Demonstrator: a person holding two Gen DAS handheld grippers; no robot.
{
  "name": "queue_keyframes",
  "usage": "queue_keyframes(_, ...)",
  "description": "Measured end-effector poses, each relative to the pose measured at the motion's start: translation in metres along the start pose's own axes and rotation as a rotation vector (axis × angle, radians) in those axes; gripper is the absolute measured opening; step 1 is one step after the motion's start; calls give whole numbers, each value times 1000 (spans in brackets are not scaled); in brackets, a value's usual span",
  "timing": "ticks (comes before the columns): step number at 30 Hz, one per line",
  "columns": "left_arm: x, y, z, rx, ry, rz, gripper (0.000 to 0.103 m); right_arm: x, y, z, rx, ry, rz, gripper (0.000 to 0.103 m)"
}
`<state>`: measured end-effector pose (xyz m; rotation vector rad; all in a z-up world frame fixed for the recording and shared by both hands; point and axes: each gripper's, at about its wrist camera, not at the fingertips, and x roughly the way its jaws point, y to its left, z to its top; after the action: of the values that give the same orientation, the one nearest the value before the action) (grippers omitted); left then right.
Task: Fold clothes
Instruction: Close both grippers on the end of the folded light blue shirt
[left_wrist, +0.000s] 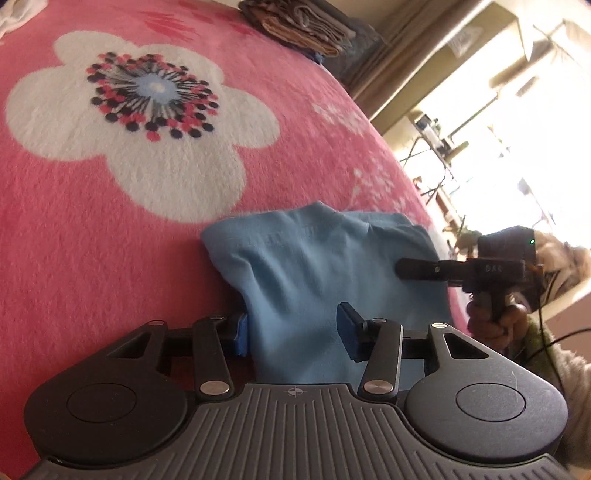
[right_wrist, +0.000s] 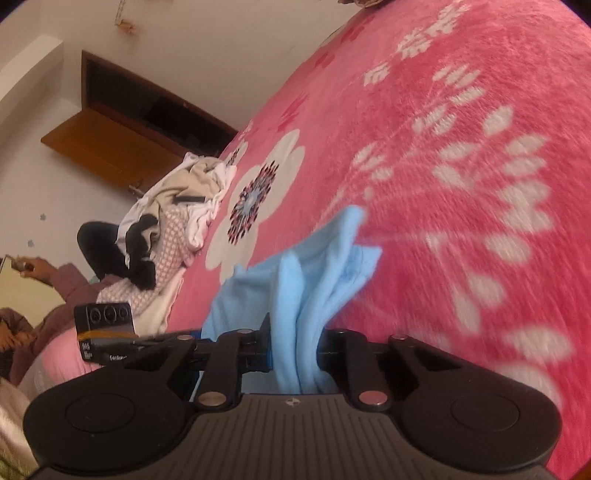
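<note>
One pink flowered blanket (left_wrist: 110, 221) spreads ahead of both tongs. The light blue garment (left_wrist: 314, 273) hangs bunched between them: the right tongs (right_wrist: 295, 354) pinch its gathered folds, while the left tongs (left_wrist: 295, 332) stand apart around its edge.

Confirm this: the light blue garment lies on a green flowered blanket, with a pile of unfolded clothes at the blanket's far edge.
Not quite. The blanket under the light blue garment is pink with white flowers, not green; both wrist views show it. The rest holds: the right wrist view shows the pile of unfolded clothes at the blanket's far edge.
</note>
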<state>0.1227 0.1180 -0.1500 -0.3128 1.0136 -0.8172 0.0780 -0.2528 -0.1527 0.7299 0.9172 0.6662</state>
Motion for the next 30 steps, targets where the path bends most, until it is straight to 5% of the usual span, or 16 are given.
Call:
queue_keyframes(4, 12, -8, 3, 11, -27, 7, 46, 5, -1, -1, -7, -7, 4, 13)
queue_keyframes(8, 14, -9, 2, 27, -66, 46, 20, 7, 5, -2, -32, -23, -17, 12)
queue_keyframes(11, 14, -1, 5, -33, -83, 31, 11, 6, 13, -5, -62, -41, -50, 12)
queue_keyframes(18, 0, -25, 1, 44, -151, 80, 6, -6, 60, -16, -157, -123, -127, 11)
queue_keyframes(23, -45, -48, -7, 26, -267, 70, 5, -28, 112, -38, -227, -234, -140, 11)
queue_keyframes(30, -106, -120, -35, 15, -451, 152, 5, -71, 177, -66, -350, -343, -133, 11)
